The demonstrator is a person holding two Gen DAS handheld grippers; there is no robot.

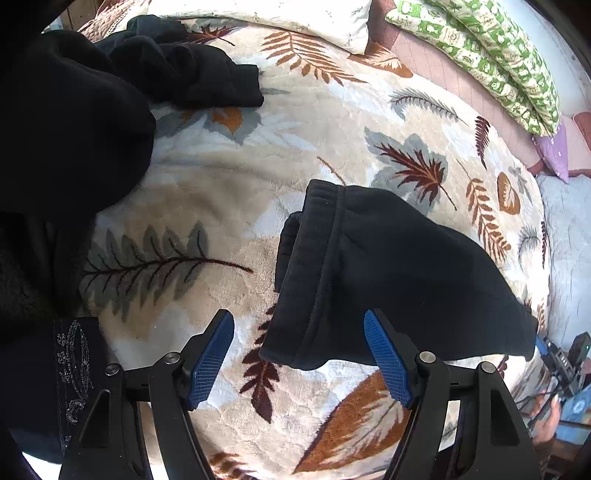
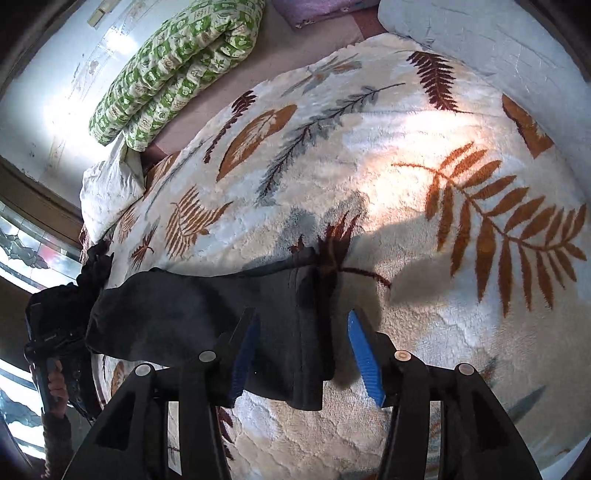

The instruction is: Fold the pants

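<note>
Folded black pants (image 1: 391, 273) lie on the leaf-patterned blanket (image 1: 221, 177), waistband toward the left in the left wrist view. My left gripper (image 1: 299, 360) is open just above the blanket, its blue pads on either side of the pants' near edge, touching nothing. In the right wrist view the same pants (image 2: 207, 321) lie across the blanket (image 2: 424, 229). My right gripper (image 2: 301, 354) is open, its jaws straddling the pants' near end without closing on it.
A pile of other dark clothes (image 1: 110, 85) lies at the far left. A green patterned quilt (image 2: 173, 70) and a white pillow (image 1: 295, 14) sit at the head of the bed. Dark embroidered fabric (image 1: 74, 369) lies near left.
</note>
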